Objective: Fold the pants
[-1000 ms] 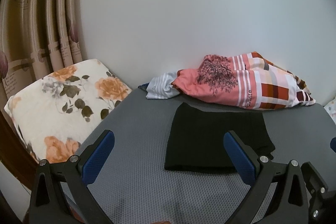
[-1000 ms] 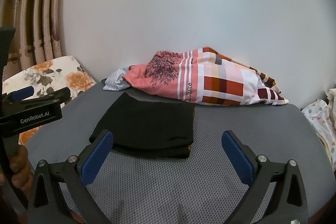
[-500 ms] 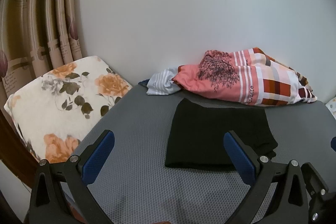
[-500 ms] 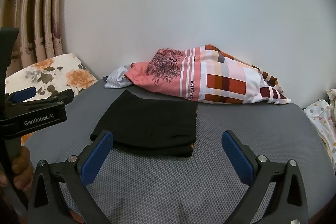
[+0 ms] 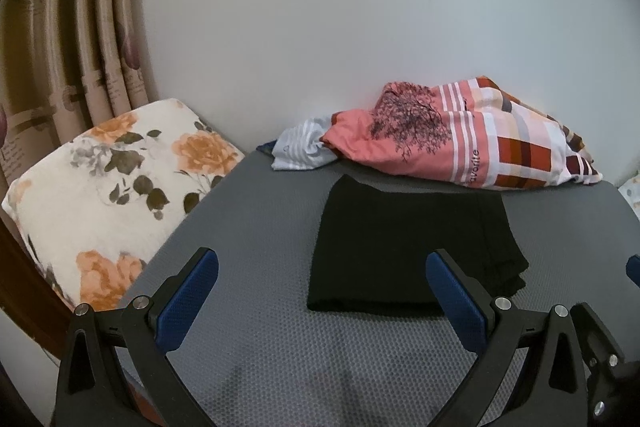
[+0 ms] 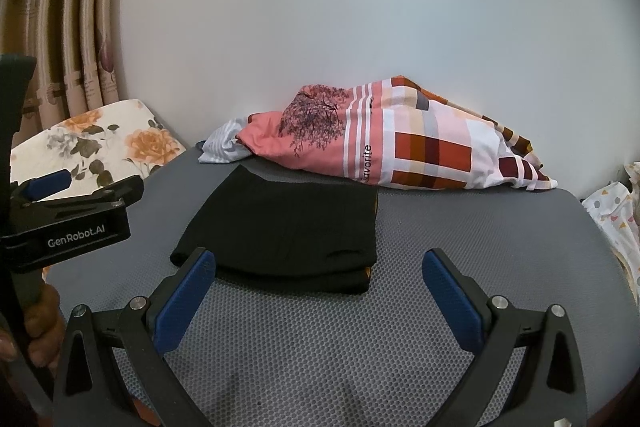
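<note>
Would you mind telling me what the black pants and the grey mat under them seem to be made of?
Black pants: a soft matte fabric, perhaps a knit; no sheen, limp stacked layers at the folded edge. The weave is too dark to make out.
Grey mat: looks like a textured mesh or foam-like surface; a regular pattern of small dots or cells covers it, with a dull finish. Which one, I cannot tell.

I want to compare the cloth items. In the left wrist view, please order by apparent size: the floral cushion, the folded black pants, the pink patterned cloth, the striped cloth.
1. floral cushion, though it is nearer the camera
2. pink patterned cloth and folded black pants: look alike
3. striped cloth
</note>
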Motion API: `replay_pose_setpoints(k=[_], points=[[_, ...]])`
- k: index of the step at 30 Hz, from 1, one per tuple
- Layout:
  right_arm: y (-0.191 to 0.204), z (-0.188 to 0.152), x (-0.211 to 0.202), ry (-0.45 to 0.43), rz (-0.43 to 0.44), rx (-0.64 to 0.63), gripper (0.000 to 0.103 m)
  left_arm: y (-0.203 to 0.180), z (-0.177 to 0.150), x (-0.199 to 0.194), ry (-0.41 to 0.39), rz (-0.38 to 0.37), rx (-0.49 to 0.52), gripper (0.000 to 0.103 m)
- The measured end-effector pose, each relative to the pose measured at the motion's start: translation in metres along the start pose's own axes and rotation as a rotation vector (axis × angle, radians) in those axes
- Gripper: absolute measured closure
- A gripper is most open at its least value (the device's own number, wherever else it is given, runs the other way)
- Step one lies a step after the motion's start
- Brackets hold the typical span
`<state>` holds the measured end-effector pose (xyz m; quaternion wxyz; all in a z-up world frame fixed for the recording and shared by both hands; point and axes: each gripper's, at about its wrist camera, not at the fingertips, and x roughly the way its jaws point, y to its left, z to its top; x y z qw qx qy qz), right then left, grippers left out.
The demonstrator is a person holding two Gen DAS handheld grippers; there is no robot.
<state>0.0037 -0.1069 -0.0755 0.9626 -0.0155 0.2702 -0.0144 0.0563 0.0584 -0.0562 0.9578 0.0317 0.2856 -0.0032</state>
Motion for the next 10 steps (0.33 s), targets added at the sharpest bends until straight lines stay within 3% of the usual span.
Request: replay_pose_setpoints(k=[10], points=[[-0.0077, 0.0021, 0.0101, 0.013, 0.01, 0.008, 0.0, -0.0062, 0.0093, -0.0037, -0.069, 0.01, 0.037, 0.0]])
